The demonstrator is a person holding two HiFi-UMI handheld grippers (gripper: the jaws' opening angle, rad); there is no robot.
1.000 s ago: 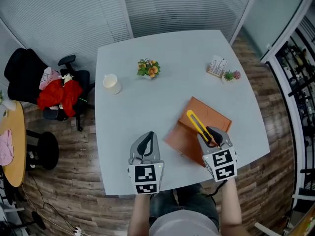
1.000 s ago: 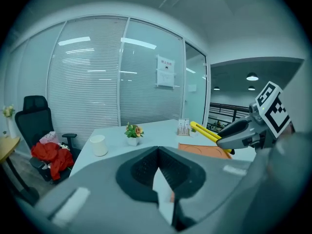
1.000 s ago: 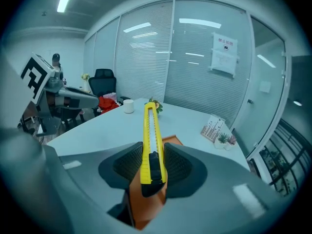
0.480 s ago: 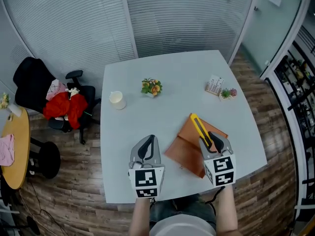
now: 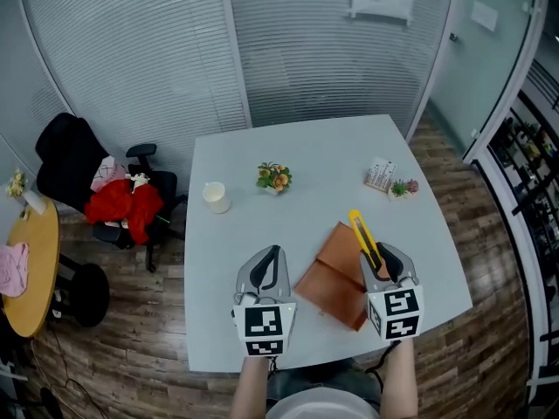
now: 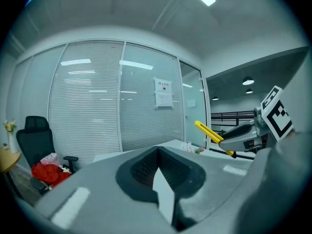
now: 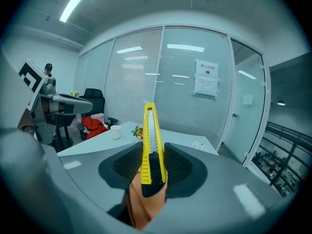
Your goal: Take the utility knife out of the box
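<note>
Jaws of right gripper (image 5: 382, 264) clamped on the black end of the utility knife (image 5: 362, 236), yellow body sticking out forward past the tips. Brown box (image 5: 327, 278) lies open on the table (image 5: 262, 147), just below and to its left. Knife looks clear of the box, so extraction seems essentially done; only set-down left. Left gripper (image 5: 265, 269) further left, jaws pressed together, empty.
</note>
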